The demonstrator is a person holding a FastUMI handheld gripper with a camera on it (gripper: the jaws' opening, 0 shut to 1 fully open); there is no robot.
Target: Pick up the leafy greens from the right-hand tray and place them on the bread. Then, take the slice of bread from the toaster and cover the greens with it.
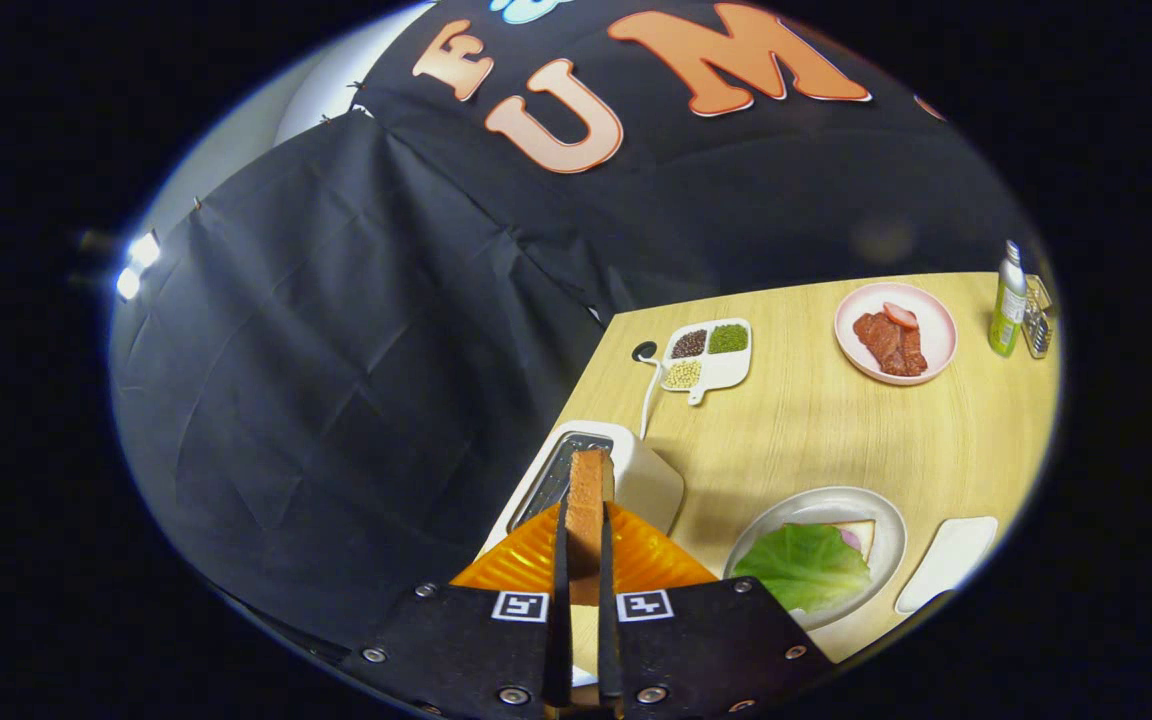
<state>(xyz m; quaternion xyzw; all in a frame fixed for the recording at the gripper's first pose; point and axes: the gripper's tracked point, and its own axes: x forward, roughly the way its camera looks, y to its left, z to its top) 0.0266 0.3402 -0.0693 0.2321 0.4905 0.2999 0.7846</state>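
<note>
Toast-brown, the slice of bread (588, 500) stands on edge, clamped between both fingers of the gripper (584, 560), its long axis running straight ahead along them, toward twelve o'clock. Just beyond its far end sits the white toaster (651, 480). At about three o'clock of the fingers, a grey plate (881, 520) carries the leafy greens (808, 566) lying over another bread slice (861, 535).

A staged kitchen booth: black cloth walls (336, 330) hang around a pale wooden tabletop (836, 430). On it stand a white toaster (636, 475), a pink plate of sliced meat (894, 333) and a white divided dish of seeds and spices (708, 356).
</note>
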